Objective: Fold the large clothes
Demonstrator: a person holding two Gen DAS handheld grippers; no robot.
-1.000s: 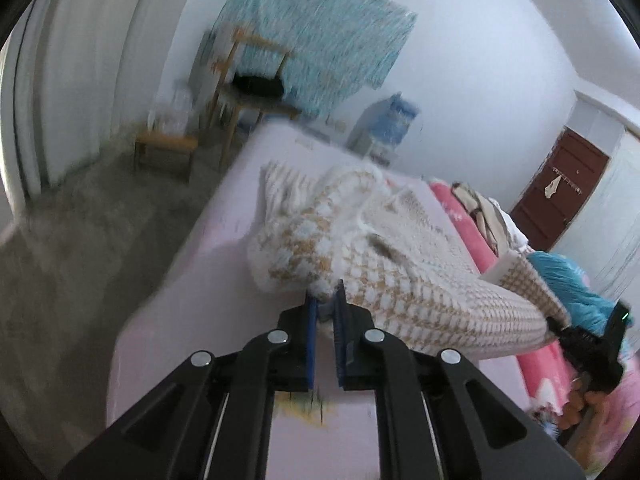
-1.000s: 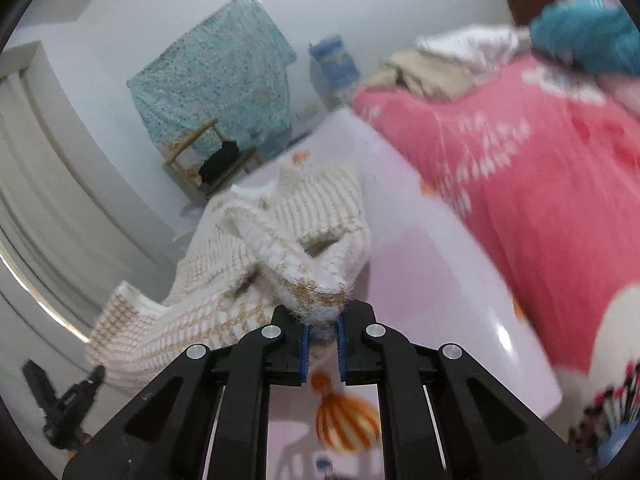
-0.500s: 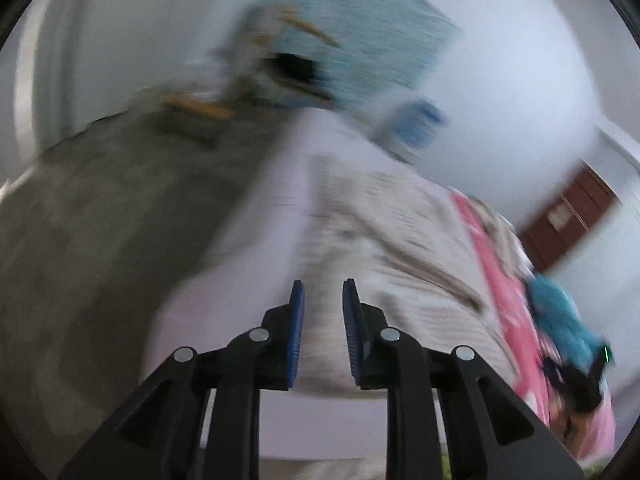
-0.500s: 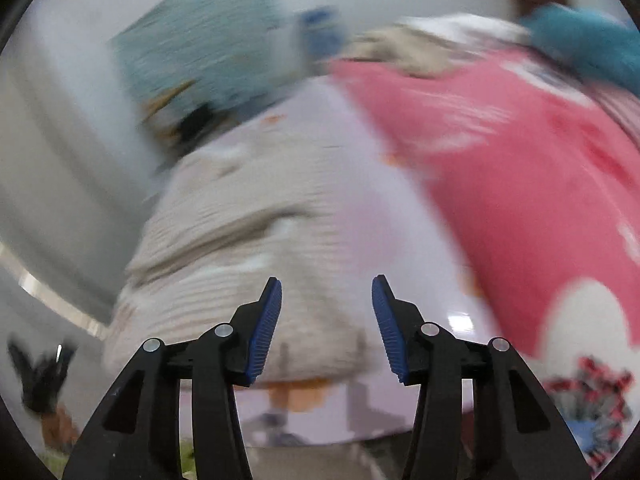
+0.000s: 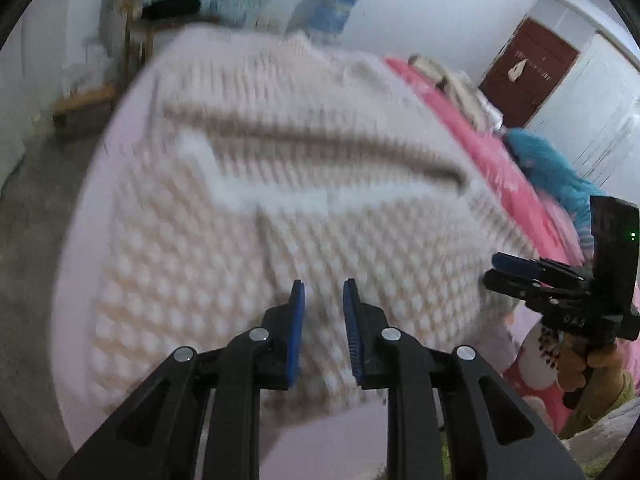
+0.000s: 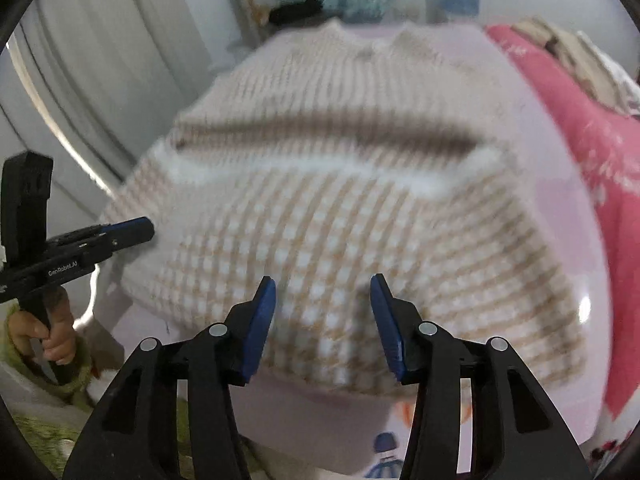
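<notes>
Two grippers that gripped the cream-and-tan checked knit sweater (image 5: 288, 200) a second ago, each with its blue pads closed on a bunched corner, now hang empty above it. The left gripper (image 5: 322, 320) has its jaws parted only narrowly, while the right gripper (image 6: 322, 320) stands wide apart, and nothing lies between the fingers of either one. Released, the sweater rests on the pale lilac bed sheet (image 6: 556, 168), its lower part doubled up over the body so that a dark crease runs straight across the middle, and its collar points toward the far edge of the bed. The near hem sits just inside the near edge, and the left side reaches close to the left edge. A pink flowered blanket (image 6: 580, 120) lies along the right edge, apart from the knit. Both views are blurred, so finer wrinkles cannot be read. Judging by the layered fabric, one fold looks complete, and another fold across the width probably comes next.
</notes>
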